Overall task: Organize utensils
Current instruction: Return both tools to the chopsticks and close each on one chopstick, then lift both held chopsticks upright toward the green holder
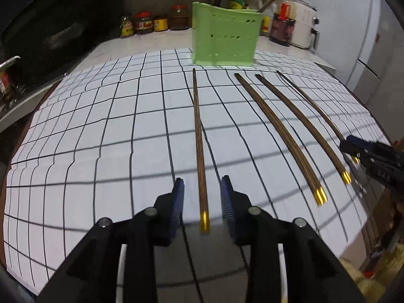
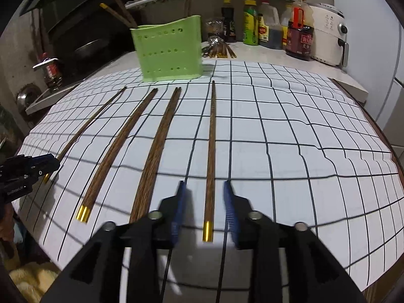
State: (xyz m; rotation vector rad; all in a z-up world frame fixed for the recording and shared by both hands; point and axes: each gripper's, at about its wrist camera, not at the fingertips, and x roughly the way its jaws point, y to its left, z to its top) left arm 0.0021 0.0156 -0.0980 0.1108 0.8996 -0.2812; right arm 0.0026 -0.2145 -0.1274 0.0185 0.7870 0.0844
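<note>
Several brown wooden chopsticks with gold ends lie in a row on a white grid sheet (image 1: 101, 139). In the left wrist view my left gripper (image 1: 202, 186) is open, its fingers on either side of the leftmost chopstick (image 1: 199, 136). In the right wrist view my right gripper (image 2: 205, 186) is open astride the rightmost chopstick (image 2: 210, 151). Two pairs (image 2: 121, 146) (image 2: 156, 146) lie between. A green perforated holder (image 1: 223, 34) (image 2: 171, 50) stands at the sheet's far edge with a few chopsticks standing in it. Each gripper shows in the other's view (image 1: 353, 149) (image 2: 50, 164).
Sauce jars and bottles (image 1: 154, 22) (image 2: 255, 25) line the back of the counter under a shelf. A white appliance (image 2: 328, 38) stands at the back right. More utensils (image 2: 219, 49) lie behind the holder. A stove with a pan (image 2: 85, 48) is to the left.
</note>
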